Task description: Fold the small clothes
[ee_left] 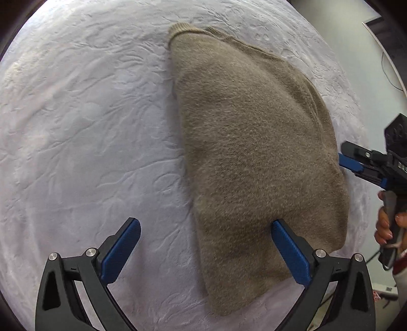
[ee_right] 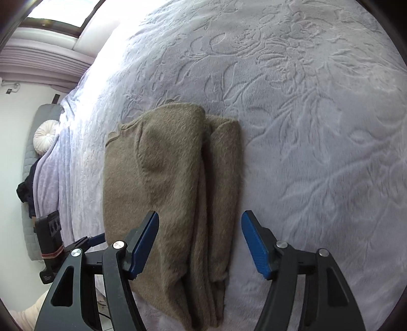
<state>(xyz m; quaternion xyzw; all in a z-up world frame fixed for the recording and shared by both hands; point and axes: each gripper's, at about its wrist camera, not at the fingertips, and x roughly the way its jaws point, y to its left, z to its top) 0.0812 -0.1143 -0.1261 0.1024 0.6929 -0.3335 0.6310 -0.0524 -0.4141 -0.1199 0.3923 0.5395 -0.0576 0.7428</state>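
Observation:
A fuzzy tan knit sweater lies folded lengthwise on a pale lavender embossed bedspread. My left gripper is open just above the near end of the sweater, holding nothing. In the left wrist view my right gripper shows at the sweater's right edge, held by a hand. In the right wrist view the sweater lies with stacked folds along its right side, and my right gripper is open over its near part, empty. My left gripper shows there at the sweater's left edge.
The bedspread stretches far around the sweater. A white round cushion and dark clothing lie at the far left by a grey quilted edge. A window is at the upper left.

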